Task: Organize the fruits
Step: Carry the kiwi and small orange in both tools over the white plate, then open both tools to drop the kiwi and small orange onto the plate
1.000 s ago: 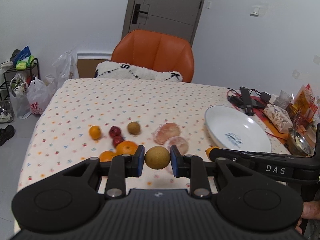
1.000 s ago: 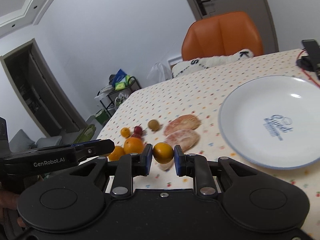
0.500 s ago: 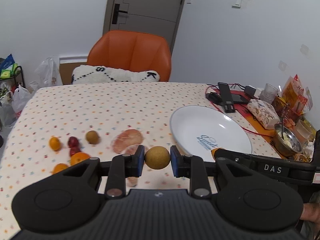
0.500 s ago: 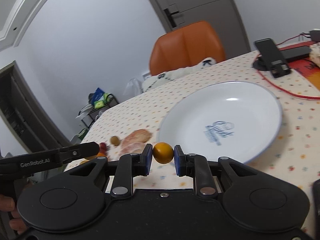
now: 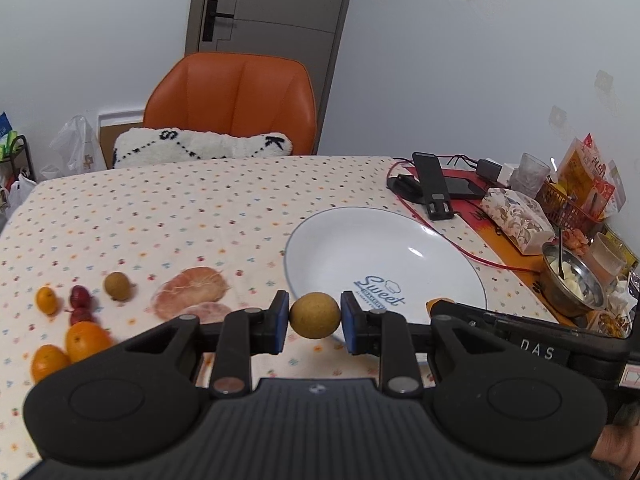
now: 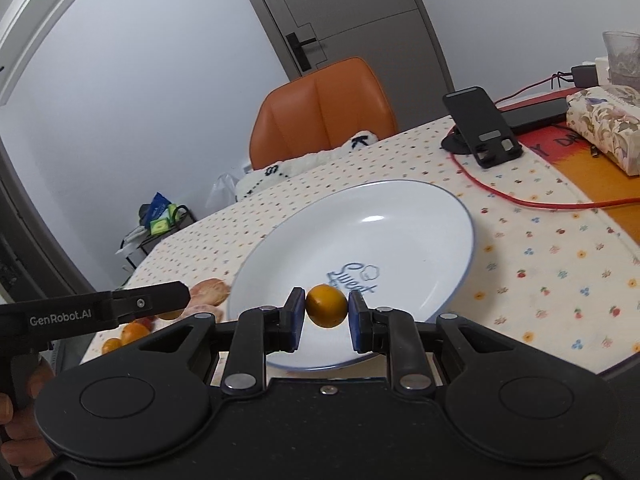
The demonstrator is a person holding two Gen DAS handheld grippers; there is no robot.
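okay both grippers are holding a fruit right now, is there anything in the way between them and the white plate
Nothing visible blocks either one. The left gripper holds a tan round fruit at the near rim of the white plate, and the right gripper holds a small orange fruit over the plate's near part. The plate itself holds nothing.

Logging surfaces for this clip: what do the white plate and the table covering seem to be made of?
White plate: looks like glazed ceramic, possibly melamine; a sharp glossy highlight, a thin blue rim line and printed "Sweet" lettering. Table covering: seems a soft matte fabric, cream with small printed fruit and flower motifs; no shine, faintly textured surface.
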